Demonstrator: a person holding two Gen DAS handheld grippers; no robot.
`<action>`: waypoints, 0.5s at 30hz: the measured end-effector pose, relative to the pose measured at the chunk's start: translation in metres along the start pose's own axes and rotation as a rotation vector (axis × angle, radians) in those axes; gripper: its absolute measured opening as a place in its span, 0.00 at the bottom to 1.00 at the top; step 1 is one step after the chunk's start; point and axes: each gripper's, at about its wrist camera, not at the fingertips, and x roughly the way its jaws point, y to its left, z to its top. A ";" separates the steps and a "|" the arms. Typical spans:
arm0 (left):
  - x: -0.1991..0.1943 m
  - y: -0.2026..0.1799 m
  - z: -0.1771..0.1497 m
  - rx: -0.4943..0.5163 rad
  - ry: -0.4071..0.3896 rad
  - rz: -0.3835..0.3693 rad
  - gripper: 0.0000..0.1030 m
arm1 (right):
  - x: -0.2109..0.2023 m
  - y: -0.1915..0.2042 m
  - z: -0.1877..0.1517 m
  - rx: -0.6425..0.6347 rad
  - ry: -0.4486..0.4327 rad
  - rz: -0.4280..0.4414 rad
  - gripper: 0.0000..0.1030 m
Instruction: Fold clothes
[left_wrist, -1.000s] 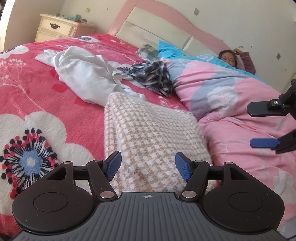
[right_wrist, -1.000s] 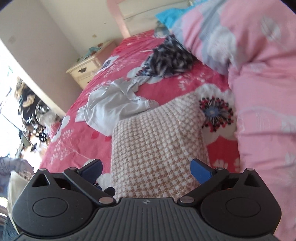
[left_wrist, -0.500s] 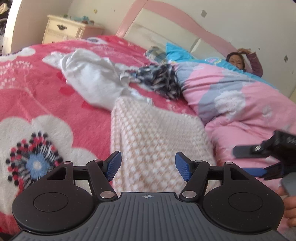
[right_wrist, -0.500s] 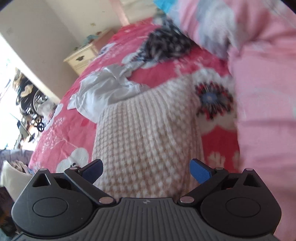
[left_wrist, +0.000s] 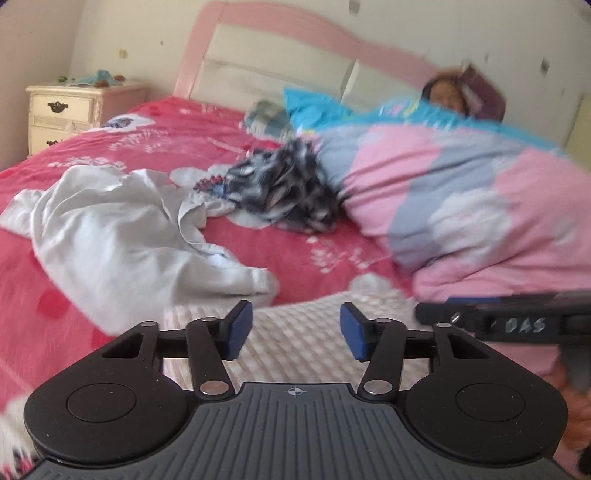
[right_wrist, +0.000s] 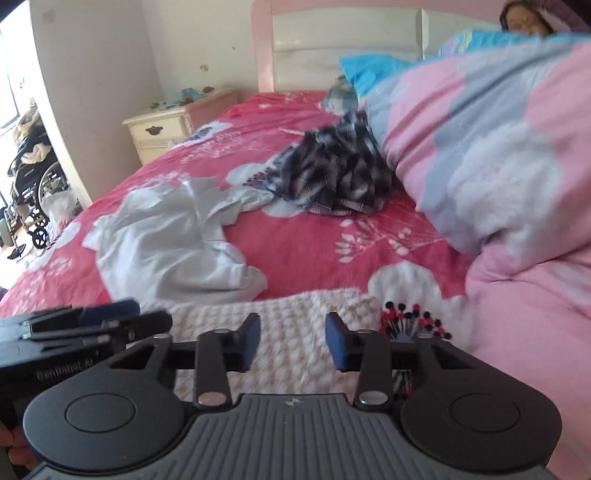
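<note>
The left wrist view looked along the left gripper (left_wrist: 295, 330), whose blue-padded fingers (left_wrist: 236, 328) were closing with a gap between them, the pads pressing on nothing, over a beige-and-white knitted garment (left_wrist: 295, 332) with a nubby checked weave that lay flat on the bed (left_wrist: 306, 254). The bed was covered by a soft red blanket printed with large white flowers. Beyond the knit lay a crumpled, smooth pale grey garment (left_wrist: 122, 240), and farther back a rumpled black-and-white plaid piece (left_wrist: 288, 192) touched a puffy pink and grey quilt (left_wrist: 480, 206). A person (left_wrist: 448, 92) lay under that quilt near the pink headboard (left_wrist: 295, 29). A cream nightstand (left_wrist: 70, 114) with dark metal pulls stood beside the bed. In the right wrist view the right gripper (right_wrist: 291, 341) was also over the knitted garment's far edge, its fingers (right_wrist: 336, 341) closing, apart and clear of the cloth. The left gripper appeared at the lower left of that view, just beside the right one. A wheelchair (right_wrist: 33, 184) stood in the bright doorway.
</note>
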 end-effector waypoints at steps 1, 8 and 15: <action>0.013 0.004 -0.001 0.006 0.030 0.011 0.48 | 0.021 -0.006 -0.007 0.008 0.042 0.000 0.34; 0.047 0.021 -0.038 0.033 0.126 0.052 0.46 | 0.039 -0.022 -0.008 0.041 0.094 0.027 0.31; 0.033 0.019 -0.007 0.053 0.054 0.048 0.51 | 0.079 -0.019 0.019 -0.002 0.088 -0.017 0.30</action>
